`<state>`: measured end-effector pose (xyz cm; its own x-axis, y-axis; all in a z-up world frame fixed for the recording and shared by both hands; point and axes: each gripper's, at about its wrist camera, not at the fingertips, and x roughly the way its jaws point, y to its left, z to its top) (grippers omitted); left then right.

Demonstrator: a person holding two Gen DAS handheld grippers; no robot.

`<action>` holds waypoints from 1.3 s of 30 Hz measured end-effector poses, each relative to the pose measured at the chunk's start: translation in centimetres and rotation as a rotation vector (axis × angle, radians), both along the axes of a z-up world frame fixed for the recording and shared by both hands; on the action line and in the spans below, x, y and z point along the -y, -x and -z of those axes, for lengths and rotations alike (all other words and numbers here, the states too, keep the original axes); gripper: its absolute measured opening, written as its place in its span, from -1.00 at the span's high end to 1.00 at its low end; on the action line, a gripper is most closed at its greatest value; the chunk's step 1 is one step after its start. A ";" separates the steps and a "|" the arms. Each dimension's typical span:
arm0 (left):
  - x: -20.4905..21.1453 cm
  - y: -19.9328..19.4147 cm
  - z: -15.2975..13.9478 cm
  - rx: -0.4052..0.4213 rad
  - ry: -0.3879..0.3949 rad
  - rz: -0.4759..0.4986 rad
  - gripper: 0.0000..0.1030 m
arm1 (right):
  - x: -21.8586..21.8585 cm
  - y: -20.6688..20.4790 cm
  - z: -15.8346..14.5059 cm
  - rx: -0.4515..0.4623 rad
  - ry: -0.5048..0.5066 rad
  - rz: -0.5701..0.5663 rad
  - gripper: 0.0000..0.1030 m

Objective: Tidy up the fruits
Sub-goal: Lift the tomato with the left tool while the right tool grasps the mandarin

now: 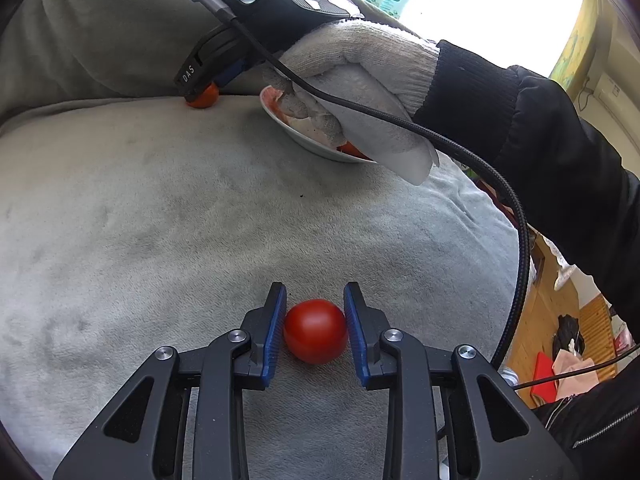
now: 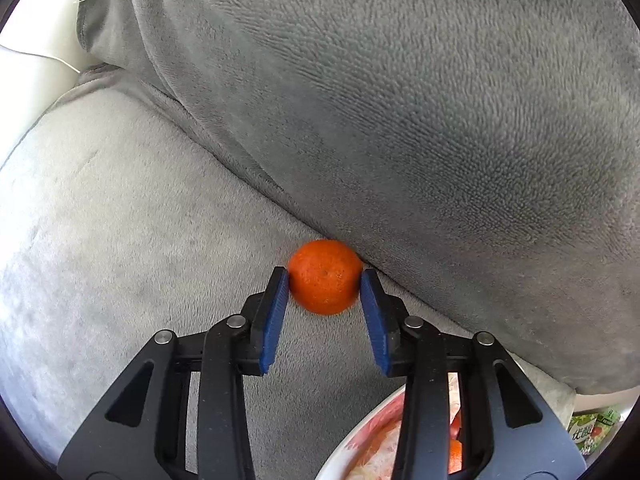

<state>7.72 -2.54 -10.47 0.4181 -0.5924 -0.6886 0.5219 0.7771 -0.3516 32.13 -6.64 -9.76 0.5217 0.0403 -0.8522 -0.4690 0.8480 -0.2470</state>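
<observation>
A red tomato (image 1: pixel 315 330) lies on the grey sofa seat between the blue pads of my left gripper (image 1: pixel 315 312); both pads touch its sides. An orange tangerine (image 2: pixel 325 277) rests against the back cushion's base; my right gripper (image 2: pixel 325 280) has its pads pressed on both sides of it. The left wrist view shows that tangerine (image 1: pixel 204 97) under the right gripper's tip at the far side. A white plate (image 1: pixel 316 142) with a pink pattern lies on the seat, partly hidden by the gloved hand; it also shows in the right wrist view (image 2: pixel 352 444) with some fruit in it.
The grey back cushion (image 2: pixel 440 120) rises right behind the tangerine. A black cable (image 1: pixel 516 216) hangs from the right gripper across the seat's right side. The seat edge drops to a wooden floor (image 1: pixel 592 320) at the right.
</observation>
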 end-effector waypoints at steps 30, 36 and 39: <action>0.0 1.1 -0.6 0.030 -0.043 -0.058 0.48 | 3.0 6.0 -4.0 0.064 -0.145 -0.039 0.29; 0.6 1.3 -0.8 0.039 -0.045 -0.065 0.49 | 3.3 6.0 -4.6 0.079 -0.147 -0.037 0.29; 0.5 1.4 -0.8 0.045 -0.050 -0.066 0.49 | 3.4 6.1 -4.8 0.085 -0.156 -0.036 0.29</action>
